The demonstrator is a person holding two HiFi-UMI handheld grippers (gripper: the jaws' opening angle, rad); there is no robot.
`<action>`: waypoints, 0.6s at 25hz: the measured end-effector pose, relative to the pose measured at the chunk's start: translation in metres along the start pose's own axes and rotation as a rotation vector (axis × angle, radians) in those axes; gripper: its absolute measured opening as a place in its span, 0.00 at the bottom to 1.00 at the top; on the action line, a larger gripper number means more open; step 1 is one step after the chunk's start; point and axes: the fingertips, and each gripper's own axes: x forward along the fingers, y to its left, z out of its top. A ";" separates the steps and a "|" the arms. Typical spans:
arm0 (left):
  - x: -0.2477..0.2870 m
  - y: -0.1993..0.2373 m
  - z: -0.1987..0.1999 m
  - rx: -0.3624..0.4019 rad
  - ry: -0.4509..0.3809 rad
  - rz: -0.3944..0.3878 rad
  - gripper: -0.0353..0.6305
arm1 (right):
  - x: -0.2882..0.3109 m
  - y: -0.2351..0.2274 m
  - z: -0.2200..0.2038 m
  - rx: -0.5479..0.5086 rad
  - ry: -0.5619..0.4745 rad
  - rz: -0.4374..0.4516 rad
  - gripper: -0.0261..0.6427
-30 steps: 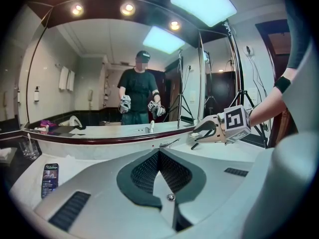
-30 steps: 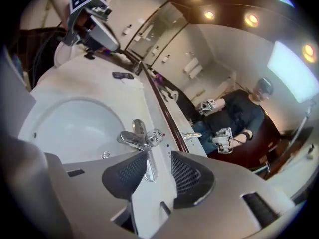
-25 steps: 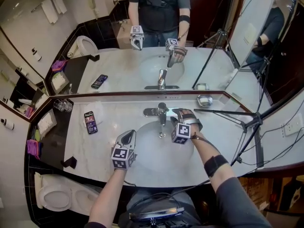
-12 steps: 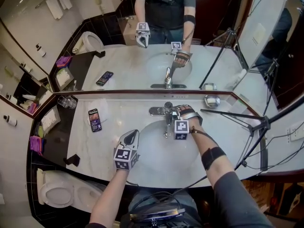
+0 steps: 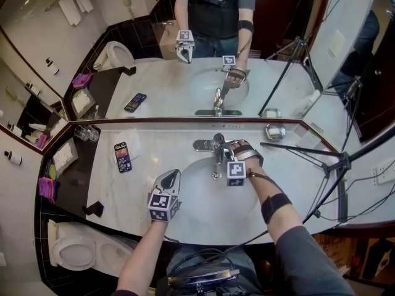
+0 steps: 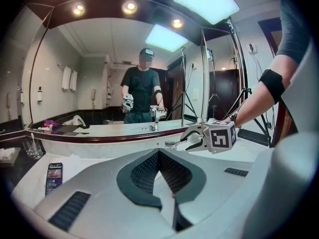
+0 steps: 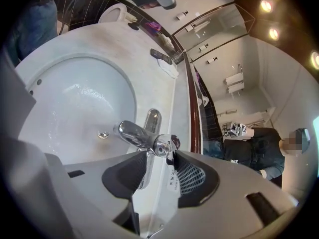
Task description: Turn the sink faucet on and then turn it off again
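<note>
The chrome faucet stands at the back rim of the white sink basin. No stream of water shows. My right gripper reaches in from the right, and its marker cube hangs over the basin. In the right gripper view the faucet's top end lies right at the fingertips of my right gripper. Its jaws have just been closing around the faucet, with a gap still showing at the left pad. My left gripper hovers over the basin's front left, shut on nothing.
On the marble counter to the left lie a phone and glass tumblers. A soap dish and a tripod's legs stand at the right. The mirror rises directly behind the faucet. A toilet sits lower left.
My right gripper has rolled and sunk a little at the faucet, and its jaws stand closer about the faucet's top. The left gripper has stayed where it was.
</note>
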 end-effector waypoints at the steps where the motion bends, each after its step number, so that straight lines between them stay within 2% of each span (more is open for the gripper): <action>1: 0.000 0.001 0.001 0.000 -0.001 0.002 0.05 | 0.000 0.003 -0.001 -0.003 0.000 -0.005 0.31; 15: 0.003 0.005 0.003 -0.003 -0.005 0.003 0.05 | -0.001 0.011 -0.003 0.016 0.005 -0.025 0.31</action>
